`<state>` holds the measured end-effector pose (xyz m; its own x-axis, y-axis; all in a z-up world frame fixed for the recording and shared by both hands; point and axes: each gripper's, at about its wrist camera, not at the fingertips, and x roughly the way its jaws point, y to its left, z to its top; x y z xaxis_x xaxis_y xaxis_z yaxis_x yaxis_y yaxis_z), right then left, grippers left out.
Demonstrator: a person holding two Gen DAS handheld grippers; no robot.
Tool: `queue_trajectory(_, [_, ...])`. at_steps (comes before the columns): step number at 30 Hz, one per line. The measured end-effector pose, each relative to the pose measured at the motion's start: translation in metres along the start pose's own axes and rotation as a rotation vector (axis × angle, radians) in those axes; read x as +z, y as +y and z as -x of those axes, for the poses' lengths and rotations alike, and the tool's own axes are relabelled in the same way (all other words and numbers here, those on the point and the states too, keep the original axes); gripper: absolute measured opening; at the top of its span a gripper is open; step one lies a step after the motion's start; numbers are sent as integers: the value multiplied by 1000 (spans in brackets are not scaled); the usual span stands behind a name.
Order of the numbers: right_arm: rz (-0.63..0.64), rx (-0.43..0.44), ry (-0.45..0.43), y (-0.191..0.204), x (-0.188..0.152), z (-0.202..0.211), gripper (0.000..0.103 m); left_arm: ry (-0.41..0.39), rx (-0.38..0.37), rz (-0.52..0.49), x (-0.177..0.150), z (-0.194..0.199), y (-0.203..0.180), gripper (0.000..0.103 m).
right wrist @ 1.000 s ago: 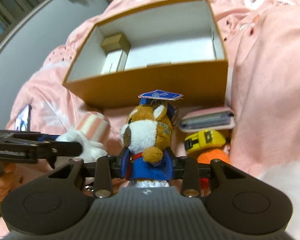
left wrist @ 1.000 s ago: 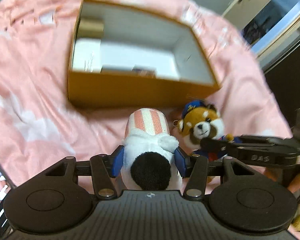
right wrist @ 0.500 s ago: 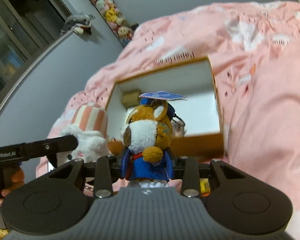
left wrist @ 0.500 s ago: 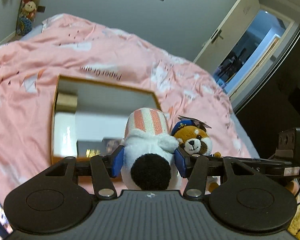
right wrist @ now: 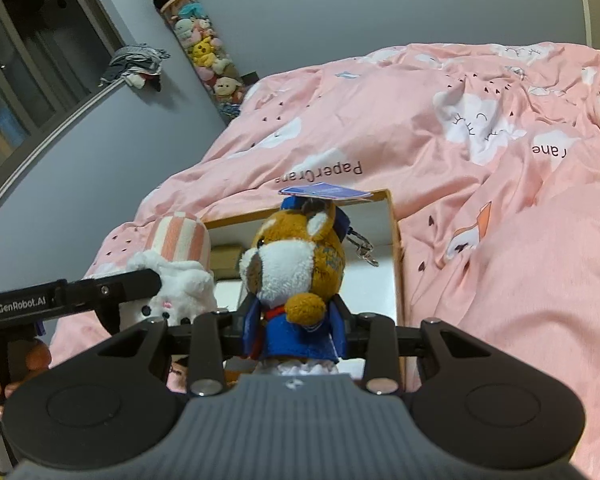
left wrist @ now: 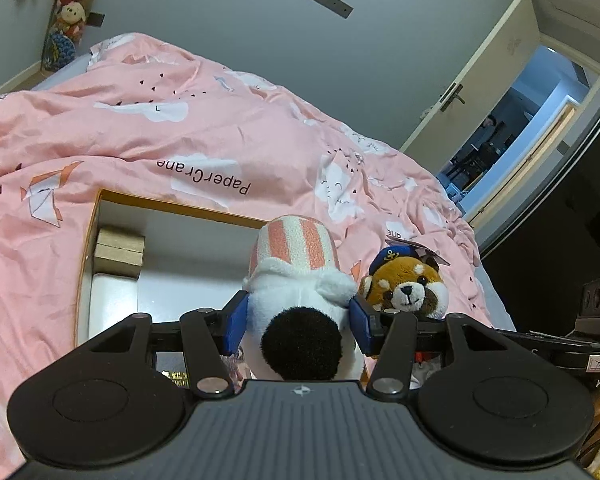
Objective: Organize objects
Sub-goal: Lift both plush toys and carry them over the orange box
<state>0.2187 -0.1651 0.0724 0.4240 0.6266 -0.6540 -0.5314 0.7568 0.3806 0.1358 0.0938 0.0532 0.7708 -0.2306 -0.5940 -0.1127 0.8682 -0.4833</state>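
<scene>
Left gripper (left wrist: 296, 320): I clamp the white plush (left wrist: 300, 300), raised over the box's near edge.
Right gripper (right wrist: 294, 322): I pinch the red panda plush (right wrist: 296, 264) alongside.
Box (left wrist: 85, 264): I lower both into the bare middle, clear of the far-left cartons (left wrist: 119, 252).

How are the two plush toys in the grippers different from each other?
The white plush wears a pink-and-white striped hat; the brown plush wears a blue cap with a card tag on top. The white plush sits in the left gripper, the brown plush in the right gripper. Only the brown plush carries a metal key clip. Both are held upright in front of the open box.
</scene>
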Motion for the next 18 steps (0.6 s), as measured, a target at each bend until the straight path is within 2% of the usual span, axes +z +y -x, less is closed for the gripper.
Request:
queue_trajectory(9, [6, -20, 59, -6, 14, -52, 38, 24, 46, 36, 14, -34, 29, 60])
queue_trajectory(18, [-35, 27, 127, -5, 23, -121, 38, 104, 110, 45, 21, -83, 66, 60])
